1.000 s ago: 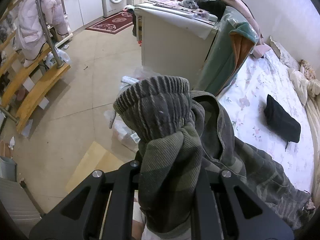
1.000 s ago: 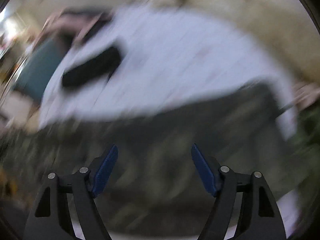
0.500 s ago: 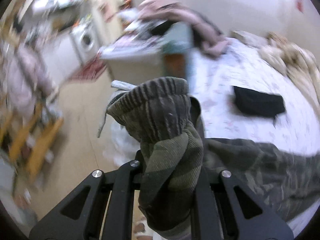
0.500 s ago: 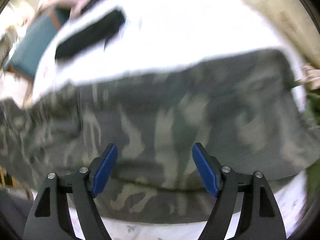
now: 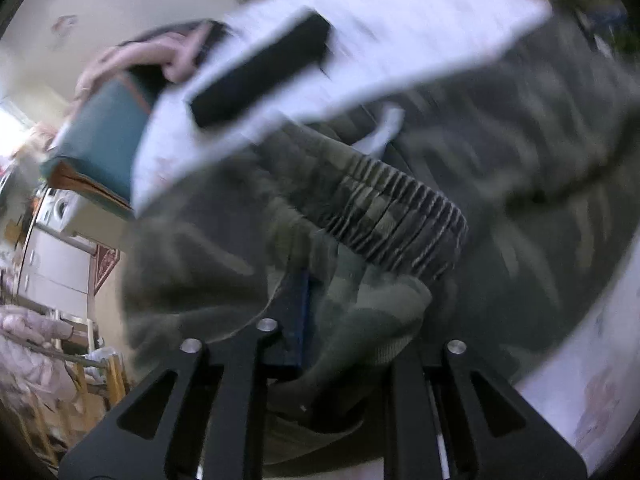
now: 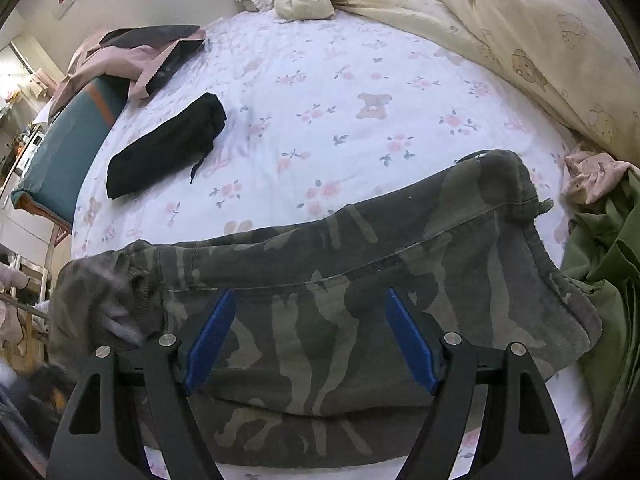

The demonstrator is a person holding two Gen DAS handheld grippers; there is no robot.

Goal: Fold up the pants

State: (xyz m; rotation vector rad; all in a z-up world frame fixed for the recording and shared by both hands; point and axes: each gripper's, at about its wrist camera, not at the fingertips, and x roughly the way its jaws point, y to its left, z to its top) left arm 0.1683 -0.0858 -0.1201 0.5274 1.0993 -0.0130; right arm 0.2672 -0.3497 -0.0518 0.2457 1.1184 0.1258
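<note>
The camouflage pants (image 6: 360,272) lie across the near part of the bed. My right gripper (image 6: 308,336) is open, its blue pads (image 6: 208,336) spread just above the pants' middle, holding nothing. My left gripper (image 5: 344,320) is shut on the ribbed cuff end of the pants (image 5: 392,216), which is bunched between the fingers. The left wrist view is blurred. The cuff end also shows at the left in the right wrist view (image 6: 104,292).
A folded black garment (image 6: 168,144) lies further back on the floral bed sheet (image 6: 360,80). A cream duvet (image 6: 520,32) is at the back right, a green garment (image 6: 600,264) at the right edge. A teal board (image 6: 68,148) stands at the bed's left end.
My left gripper has swung with the cuff from over the floor toward the bed, over the pants. The right gripper has steadied over the pants, still open.
</note>
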